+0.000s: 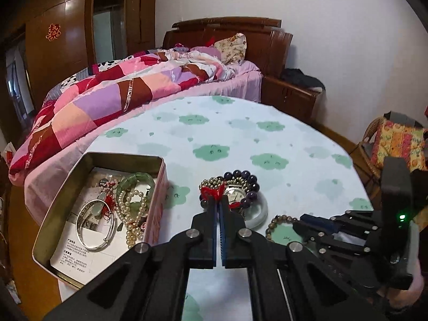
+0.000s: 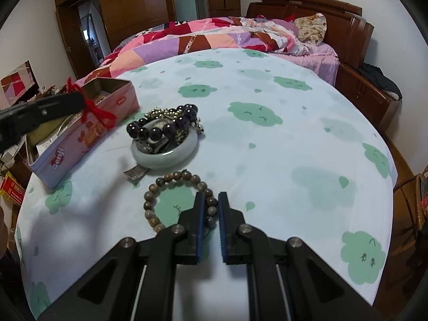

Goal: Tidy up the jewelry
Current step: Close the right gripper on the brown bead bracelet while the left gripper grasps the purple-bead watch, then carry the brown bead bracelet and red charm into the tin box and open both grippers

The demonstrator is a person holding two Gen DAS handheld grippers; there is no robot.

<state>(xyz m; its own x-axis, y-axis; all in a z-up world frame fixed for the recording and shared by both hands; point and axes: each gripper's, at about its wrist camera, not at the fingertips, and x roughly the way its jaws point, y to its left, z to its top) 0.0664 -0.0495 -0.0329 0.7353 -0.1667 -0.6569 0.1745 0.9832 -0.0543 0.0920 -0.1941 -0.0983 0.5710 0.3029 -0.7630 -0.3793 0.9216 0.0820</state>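
My left gripper point(image 1: 220, 200) is shut on a red cord ornament point(image 1: 213, 190), which also shows in the right wrist view point(image 2: 92, 108), held above the table beside the pink tin box point(image 1: 160, 187). The tin holds a silver bangle point(image 1: 95, 224), pearls point(image 1: 128, 214) and a green bracelet point(image 1: 136, 179). On the table lie a dark purple bead bracelet point(image 2: 163, 128), a watch and a pale jade bangle point(image 2: 165, 160). My right gripper point(image 2: 211, 200) is shut on the brown wooden bead bracelet point(image 2: 160, 187), which still lies on the cloth.
The table has a white cloth with green clouds point(image 2: 267, 107). A bed with a patchwork quilt point(image 1: 107, 93) stands behind it. A wicker chair with a cushion point(image 1: 396, 139) is at the right. A small silver tag point(image 2: 136, 172) lies near the jade bangle.
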